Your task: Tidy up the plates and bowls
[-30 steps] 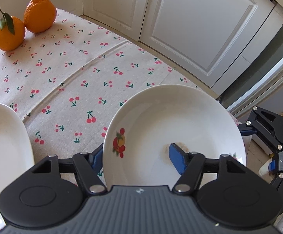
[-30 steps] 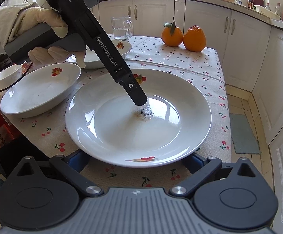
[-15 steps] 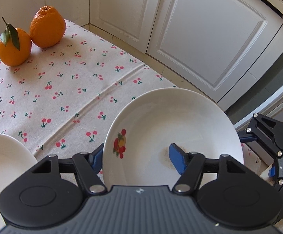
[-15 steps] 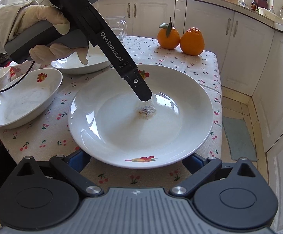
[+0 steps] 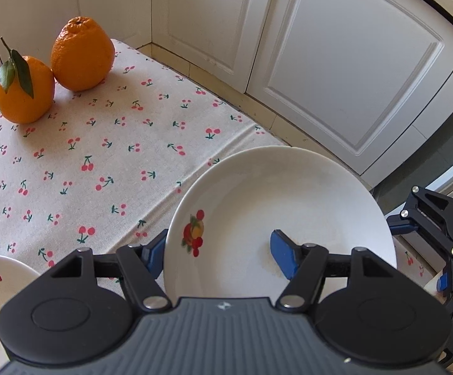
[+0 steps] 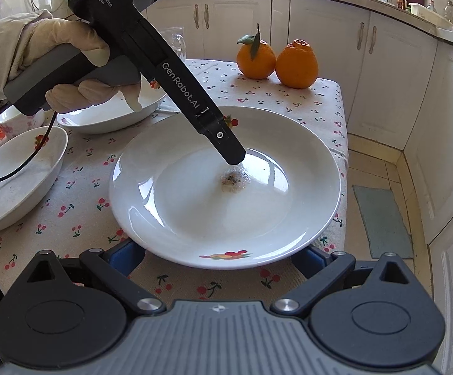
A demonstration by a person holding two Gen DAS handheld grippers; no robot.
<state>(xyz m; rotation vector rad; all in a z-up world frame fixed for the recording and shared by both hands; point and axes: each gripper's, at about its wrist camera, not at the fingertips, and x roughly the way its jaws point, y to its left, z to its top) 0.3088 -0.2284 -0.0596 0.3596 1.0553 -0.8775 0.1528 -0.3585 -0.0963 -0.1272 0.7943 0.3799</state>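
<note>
Plate, white ceramic, shallow and round, fruit decal on rim [image 6: 195, 218]: sits at the near right corner of the table, its rim overhanging the cloth edge. A speckled smear of food residue [image 6: 234, 179] marks the well, so it likely belongs in a pile for washing.

Left gripper [image 5: 219, 256]: held by a cream-gloved hand [image 6: 70, 62], reaching in from the far side. Jaws are clamped on the plate, one blue pad down in the well beside the residue and the other outside and beneath the rim. This grip seems meant for carrying the plate toward the other dishes.

Right gripper [image 6: 223, 259]: jaws wide apart, a blue pad on either side of the plate's near rim and partly beneath it. Contact cannot be told. Probably standing by as a support.

White oval bowl with fruit decal [image 6: 14, 181]: on the table's left side, apart from the plate; the likely stacking place. A second white bowl [image 6: 107, 118] lies behind the hand, with a small white cup [image 6: 17, 118] at the left edge.

Surface: cream tablecloth printed with red cherries [image 5: 101, 156]. At the far end stand two oranges, one leafed [image 5: 23, 93], one bare [image 5: 82, 53], touching. A clear glass mug [image 6: 176, 43] stands behind the gripper.

Room: kitchen, white panelled cabinets [image 5: 351, 78] on two sides, tiled floor with a grey-green mat [image 6: 382, 218].
</note>
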